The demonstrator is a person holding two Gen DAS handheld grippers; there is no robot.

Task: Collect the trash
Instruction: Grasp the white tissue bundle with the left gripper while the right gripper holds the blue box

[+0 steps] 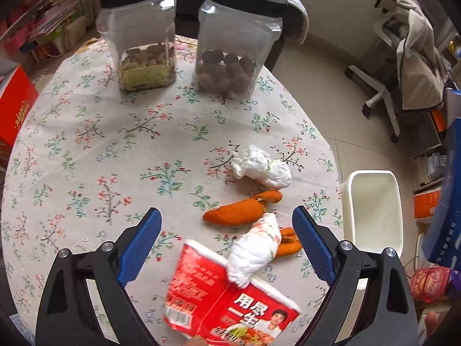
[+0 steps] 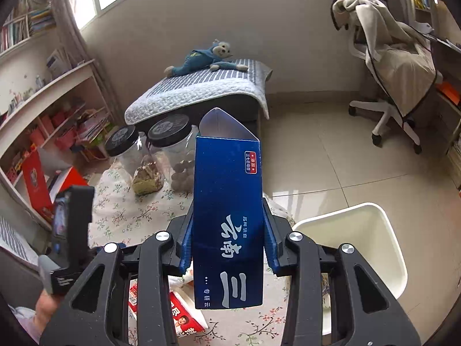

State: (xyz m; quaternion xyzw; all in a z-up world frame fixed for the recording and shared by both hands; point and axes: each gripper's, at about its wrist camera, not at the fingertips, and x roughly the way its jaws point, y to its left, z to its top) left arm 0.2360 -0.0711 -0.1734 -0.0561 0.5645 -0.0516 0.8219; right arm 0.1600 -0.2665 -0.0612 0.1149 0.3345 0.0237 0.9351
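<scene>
My right gripper point(image 2: 227, 230) is shut on a blue carton point(image 2: 227, 216), held upright above the table; the carton's edge shows in the left wrist view point(image 1: 449, 201). My left gripper point(image 1: 227, 230) is open above the table. Between and just beyond its fingers lie a red box point(image 1: 227, 300), a crumpled tissue point(image 1: 253, 250) on it, orange peel pieces point(image 1: 239, 209) and another white tissue wad point(image 1: 260, 167). A white bin point(image 1: 374, 210) stands off the table's right edge; it also shows in the right wrist view point(image 2: 360, 248).
Two clear jars with black lids point(image 1: 144, 37) point(image 1: 236, 43) stand at the table's far side on the floral cloth point(image 1: 86, 144). A red box point(image 1: 14, 109) sits at left. An office chair point(image 2: 394, 66) with a draped coat, a bench with a plush toy point(image 2: 201, 57) and shelves point(image 2: 43, 101) surround it.
</scene>
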